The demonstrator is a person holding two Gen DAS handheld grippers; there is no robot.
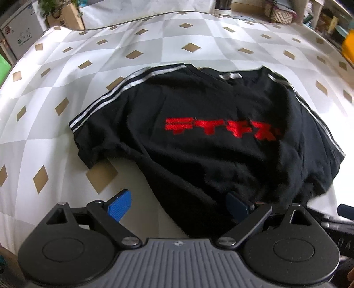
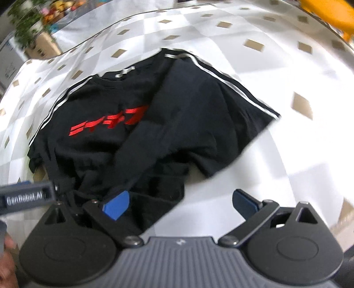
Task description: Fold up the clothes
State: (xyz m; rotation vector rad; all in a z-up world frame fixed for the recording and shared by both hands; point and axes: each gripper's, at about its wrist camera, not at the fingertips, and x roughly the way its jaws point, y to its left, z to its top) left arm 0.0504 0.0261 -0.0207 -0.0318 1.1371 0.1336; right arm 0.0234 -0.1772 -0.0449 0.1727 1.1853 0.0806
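Note:
A black T-shirt (image 1: 199, 137) with red lettering and silver shoulder stripes lies on the table, crumpled at its near hem. In the right wrist view the same T-shirt (image 2: 154, 124) has its right side folded over part of the lettering. My left gripper (image 1: 179, 203) is open over the near hem, its blue fingers (image 1: 119, 206) apart, one above bare cloth-covered table and one above the shirt. My right gripper (image 2: 181, 203) is also open at the shirt's near right corner, with nothing held. The left gripper's body (image 2: 26, 197) shows at the left edge of the right wrist view.
A white and grey checked tablecloth (image 1: 88, 55) with tan diamonds covers the table. Beyond the far edge stand a cardboard box with a plant (image 1: 64, 15), a woven basket (image 1: 281, 13) and an orange object (image 1: 348, 44). A hand (image 2: 7, 261) shows at lower left.

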